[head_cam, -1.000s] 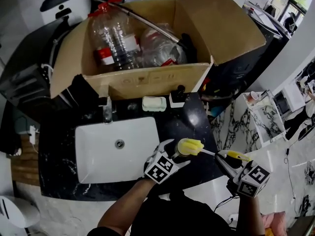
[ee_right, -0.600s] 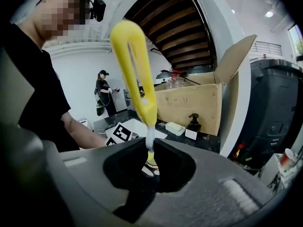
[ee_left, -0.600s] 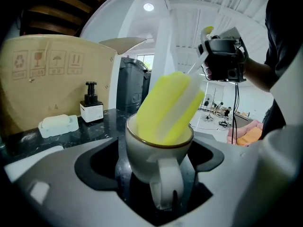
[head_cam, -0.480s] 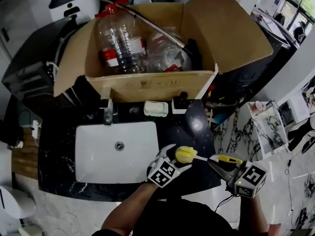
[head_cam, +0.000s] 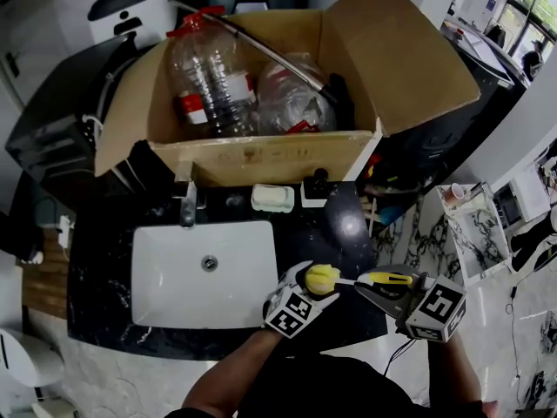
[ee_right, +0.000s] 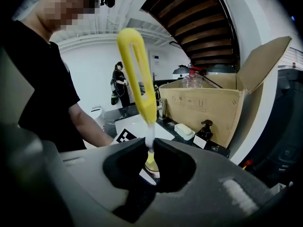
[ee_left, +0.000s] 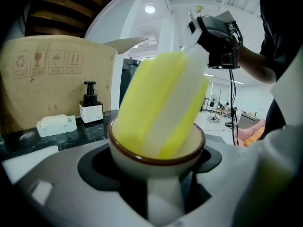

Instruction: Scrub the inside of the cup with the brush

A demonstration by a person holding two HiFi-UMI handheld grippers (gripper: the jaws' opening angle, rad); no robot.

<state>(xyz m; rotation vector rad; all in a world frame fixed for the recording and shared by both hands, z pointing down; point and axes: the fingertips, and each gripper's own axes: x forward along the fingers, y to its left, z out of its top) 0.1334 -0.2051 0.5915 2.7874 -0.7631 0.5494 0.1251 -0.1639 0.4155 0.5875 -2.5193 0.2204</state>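
Brown-rimmed cup point(ee_left: 156, 167), over black counter point(head_cam: 344, 225) beside sink point(head_cam: 174, 277), clasped in left gripper point(head_cam: 315, 284) jaws, wide and just closing; yellow sponge brush point(ee_right: 137, 74), head inside cup, stem pinched in right gripper point(ee_right: 150, 148).

- Cup point(ee_left: 128, 163) between the left gripper's point(ee_left: 156, 174) jaws: smooth, glossy, ceramic-looking, cream with a brown rim.
- Brush point(ee_left: 158, 103) head inside it: soft, matt sponge, yellow and white; the handle in the right gripper point(ee_right: 151, 150) is smooth yellow plastic.
- Jaws: matt grey plastic.
- Counter point(head_cam: 348, 225) beyond the fingertips: polished black stone.
- Sink point(head_cam: 165, 290): glossy white.
- Box point(head_cam: 261, 159): matt brown cardboard.
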